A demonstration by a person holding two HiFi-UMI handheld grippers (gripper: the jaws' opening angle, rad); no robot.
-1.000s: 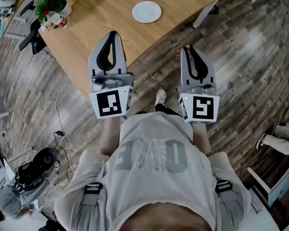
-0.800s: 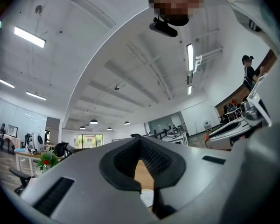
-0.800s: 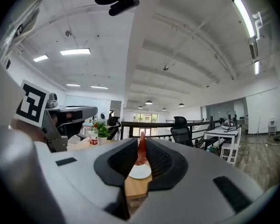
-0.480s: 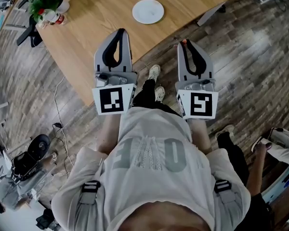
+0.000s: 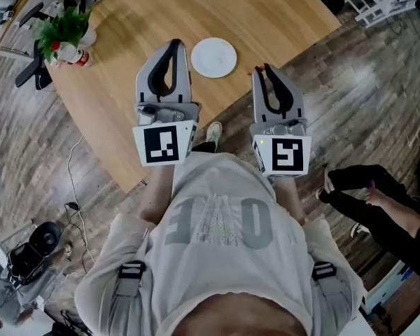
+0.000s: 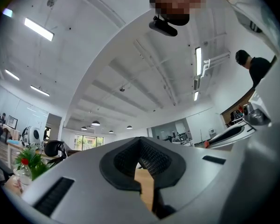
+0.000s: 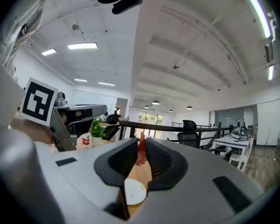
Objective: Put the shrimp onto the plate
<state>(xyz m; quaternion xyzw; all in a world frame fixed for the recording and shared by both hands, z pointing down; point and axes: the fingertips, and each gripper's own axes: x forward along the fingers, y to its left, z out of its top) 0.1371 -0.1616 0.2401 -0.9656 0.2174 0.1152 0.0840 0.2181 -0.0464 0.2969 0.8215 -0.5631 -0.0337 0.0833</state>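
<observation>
— Grippers, left to right: what is each one doing?

— At the far left of the worktop [image 5: 280, 12] stands a small potted plant [image 5: 64, 30], well clear of the job. Next comes the left gripper [image 5: 173, 44]. Its jaws are together with nothing between them, and only bare wood shows through the gap below the tips. It hangs over the near part of the worktop, just left of the plate [image 5: 213, 57].

— And the shrimp?

— The shrimp [image 7: 141, 153] is in the right gripper [image 5: 266, 67]. That gripper's own view shows the jaws clamped on it, with the red body standing upright between the ridged pads and poking out past the tips. It is up in the air near the worktop's near edge. The plate lies to its left and a little farther off, and is empty.

— How will it handle?

— I'd judge it light and small, likely a soft or rubbery piece, and a bit slick. The hold across the middle of the body looks right. A harder squeeze might pop it out sideways. When it is let go it could roll or bounce, so low over the centre of the plate seems the safest place to release it.

— Anything farther right?

— Only another person's legs [image 5: 378, 205] on the floor.
</observation>
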